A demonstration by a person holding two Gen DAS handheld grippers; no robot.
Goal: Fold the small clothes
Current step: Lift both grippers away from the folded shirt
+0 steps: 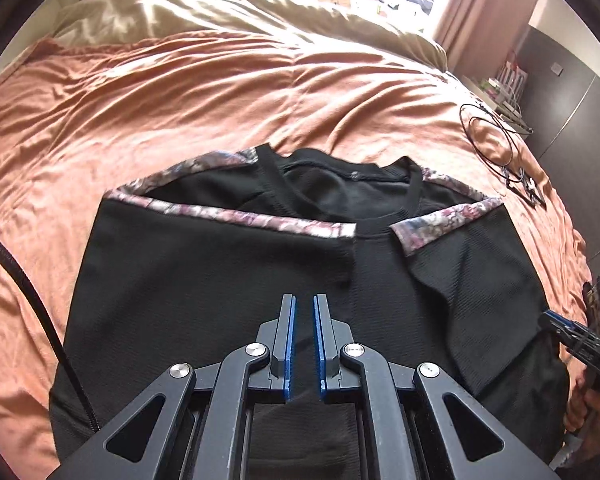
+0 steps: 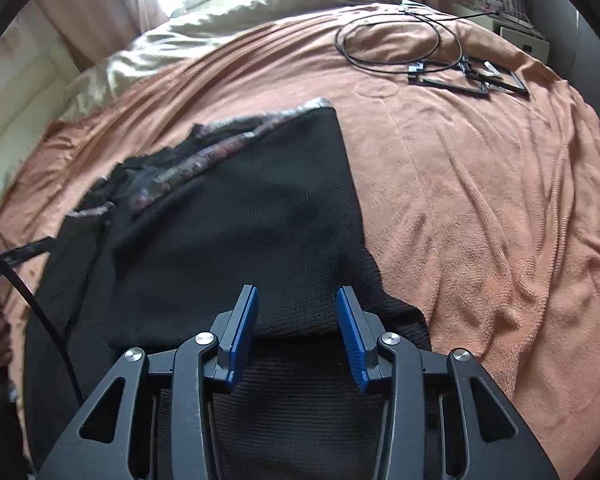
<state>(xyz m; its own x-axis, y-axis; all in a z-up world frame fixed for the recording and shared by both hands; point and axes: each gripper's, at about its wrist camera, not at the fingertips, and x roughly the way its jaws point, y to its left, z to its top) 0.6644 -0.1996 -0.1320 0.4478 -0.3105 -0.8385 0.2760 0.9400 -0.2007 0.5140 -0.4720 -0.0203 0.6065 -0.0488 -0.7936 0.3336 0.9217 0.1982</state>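
Observation:
A black T-shirt (image 1: 220, 280) with floral-trimmed sleeves (image 1: 236, 216) lies flat on the orange bedspread (image 1: 180, 100), neckline (image 1: 340, 184) at the far end. Both sleeves are folded inward over the chest. My left gripper (image 1: 304, 300) hovers over the middle of the shirt, its blue pads a narrow gap apart with nothing between them. My right gripper (image 2: 296, 292) stands open above the shirt (image 2: 228, 240) near its right lower edge, empty. It also shows as my right gripper (image 1: 556, 324) at the shirt's right side, held by a hand.
Black cables (image 2: 400, 40) and flat black frames (image 2: 468, 80) lie on the bedspread (image 2: 480, 200) beyond the shirt to the right. A beige duvet (image 1: 220, 12) is bunched at the head of the bed. A nightstand (image 2: 520, 32) stands at the far right.

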